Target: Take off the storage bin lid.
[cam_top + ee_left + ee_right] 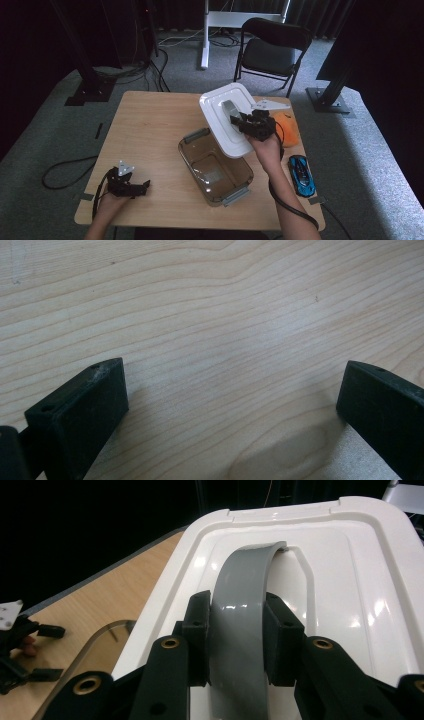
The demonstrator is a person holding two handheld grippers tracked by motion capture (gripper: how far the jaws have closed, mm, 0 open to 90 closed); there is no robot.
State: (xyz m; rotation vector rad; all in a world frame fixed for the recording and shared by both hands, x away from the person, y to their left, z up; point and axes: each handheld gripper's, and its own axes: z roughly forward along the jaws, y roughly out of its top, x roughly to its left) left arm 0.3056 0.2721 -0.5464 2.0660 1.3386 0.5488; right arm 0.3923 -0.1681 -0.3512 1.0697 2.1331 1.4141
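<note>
Left gripper [142, 186] rests on the bench [150, 130] near the front edge, jaws wide. Right gripper [235, 630] clamps the handle [245, 610] of the lid [225, 117], tilted above the box [215, 167].

The left gripper [141, 187] is held low at the near left corner of the worktop [150, 130], gripped from below by the left hand [111, 201], with the forearm entering from the bottom edge. Its jaws are spread wide apart, with bare wood seen between them in the left gripper view. The right gripper [239, 122] is raised higher, carried by the right hand [267, 147] on an extended forearm. Its jaws are closed on the grey handle [240, 625] of a white lid [350, 580], which is held tilted.
</note>
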